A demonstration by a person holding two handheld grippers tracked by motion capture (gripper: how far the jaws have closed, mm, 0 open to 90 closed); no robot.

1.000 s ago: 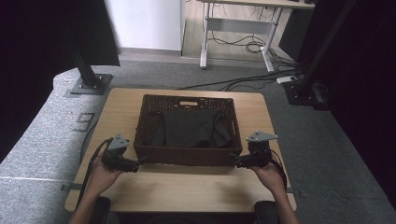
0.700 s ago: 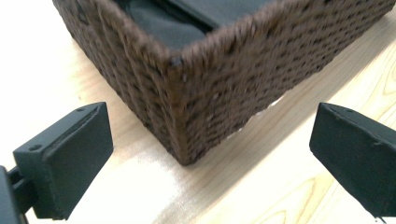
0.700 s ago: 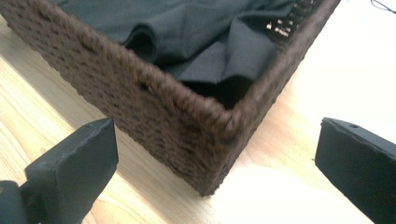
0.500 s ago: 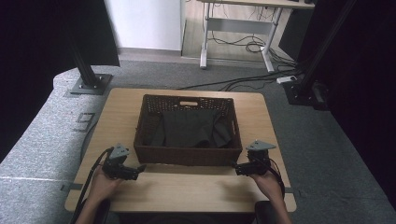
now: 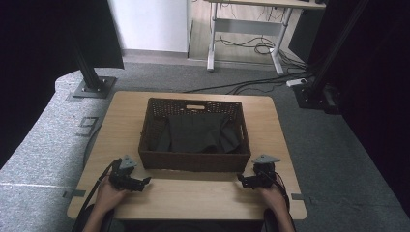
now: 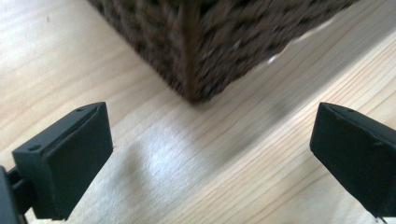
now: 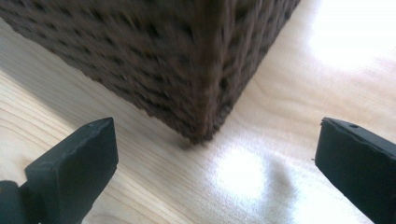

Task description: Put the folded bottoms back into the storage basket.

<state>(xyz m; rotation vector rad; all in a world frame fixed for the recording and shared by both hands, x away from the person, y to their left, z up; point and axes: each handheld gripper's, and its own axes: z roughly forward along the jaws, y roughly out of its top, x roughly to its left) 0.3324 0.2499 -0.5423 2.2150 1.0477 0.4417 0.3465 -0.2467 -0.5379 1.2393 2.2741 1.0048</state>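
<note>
In the high view a dark woven basket (image 5: 194, 159) sits near the middle of the light wooden tabletop (image 5: 121, 116), with a dark cloth (image 5: 196, 134) lying spread inside it. The left gripper (image 5: 145, 180) rests on the tabletop at about 7 o'clock from the basket, just off its near left corner, held by the person's left hand (image 5: 110, 197). The right gripper (image 5: 240, 181) lies at about 5 o'clock from the basket, just off the near right corner, in the right hand (image 5: 271, 195). Both point inward along the basket's near wall without touching it. In the left gripper view the jaws stand wide apart over bare wood, and a blurred corner of the basket (image 6: 205, 42) rises at 12 o'clock, apart from them. In the right gripper view the jaws are likewise spread wide with nothing between them, and the basket's corner (image 7: 187, 60) stands at 12 o'clock, near but clear of them.
</note>
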